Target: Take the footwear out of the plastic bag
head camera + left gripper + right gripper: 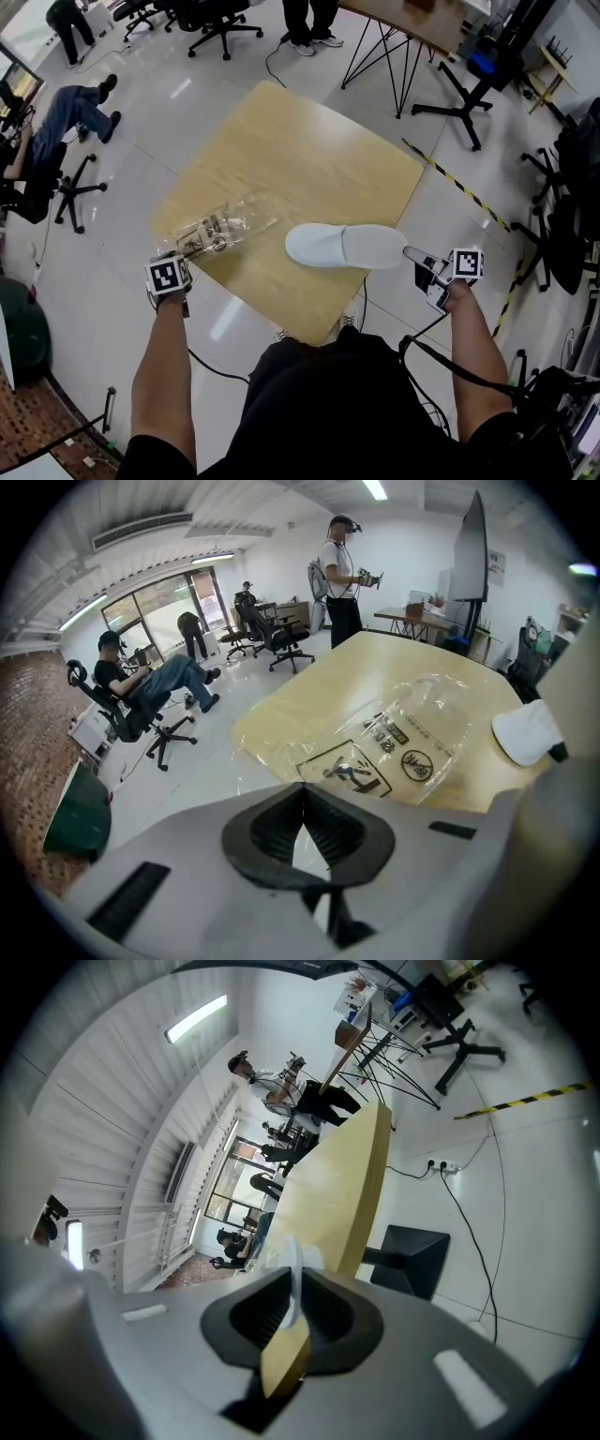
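extraction looks finished: the slipper (342,246) lies bare on the worktop (300,159) just beside the plastic bag (220,228), long axis roughly in line with the bag, toe end unclear. the left claw (300,789) is pinched shut on the bag's edge away from the slipper, the right claw (293,1279) narrowly closed on the slipper's end farthest from the bag; next, both should simply let go

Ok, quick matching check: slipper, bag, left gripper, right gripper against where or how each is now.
1 white slipper
2 plastic bag
3 left gripper
4 right gripper

a jaws together, nothing between
b flat on the table, by the left gripper
c pinching the slipper's end
d out of the bag, on the tabletop

Pairs: 1-d, 2-b, 3-a, 4-c
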The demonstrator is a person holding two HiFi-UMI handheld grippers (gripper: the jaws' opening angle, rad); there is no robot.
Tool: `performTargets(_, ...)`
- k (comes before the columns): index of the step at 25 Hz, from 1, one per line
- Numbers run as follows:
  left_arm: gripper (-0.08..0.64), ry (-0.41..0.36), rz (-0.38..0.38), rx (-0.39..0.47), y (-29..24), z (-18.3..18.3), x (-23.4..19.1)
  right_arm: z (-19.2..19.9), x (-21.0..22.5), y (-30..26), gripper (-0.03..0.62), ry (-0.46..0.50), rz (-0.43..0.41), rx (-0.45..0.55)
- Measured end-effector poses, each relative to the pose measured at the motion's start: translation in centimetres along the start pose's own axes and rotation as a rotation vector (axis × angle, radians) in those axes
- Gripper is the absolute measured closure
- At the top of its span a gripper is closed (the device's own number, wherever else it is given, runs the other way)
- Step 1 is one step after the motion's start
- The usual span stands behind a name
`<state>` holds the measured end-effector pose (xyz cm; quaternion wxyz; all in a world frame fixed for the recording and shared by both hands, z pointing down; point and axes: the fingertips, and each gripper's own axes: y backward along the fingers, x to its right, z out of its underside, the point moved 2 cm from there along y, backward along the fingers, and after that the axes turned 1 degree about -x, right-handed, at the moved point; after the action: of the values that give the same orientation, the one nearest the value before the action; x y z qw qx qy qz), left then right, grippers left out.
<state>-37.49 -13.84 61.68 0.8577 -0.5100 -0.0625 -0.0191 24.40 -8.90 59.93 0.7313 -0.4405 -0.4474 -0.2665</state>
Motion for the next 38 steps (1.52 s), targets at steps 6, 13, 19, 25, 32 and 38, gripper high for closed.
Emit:
performTargets(6,0.552,-0.139,0.049,0.056,-0.5,-4.5,3.8,1.1,-0.3,-0.2,0.554,0.075,0.029,-0.058)
performTargets(13,0.552,-0.172,0.160,0.079,-1.3,-8.5,11.3,3.6,-4.2,-4.6,0.554,0.096,-0.059,-0.107)
performTargets(19,0.552,-0.284,0.225,0.079,-1.7,-9.6,15.8,4.9,-5.2,-7.5,0.554,0.096,-0.051,-0.109)
performTargets(25,0.552,-0.339,0.265,0.074,-1.9,-9.9,18.1,5.6,-6.1,-9.9,0.552,0.123,-0.045,-0.141)
performTargets(32,0.466,-0.319,0.362,0.119,-1.0,-10.8,18.9,5.6,-5.7,-11.0,0.537,0.229,0.092,-0.144)
performTargets(38,0.393,-0.287,0.441,0.216,2.0,-11.2,17.9,4.5,-5.7,-9.6,0.393,0.470,0.311,-0.105)
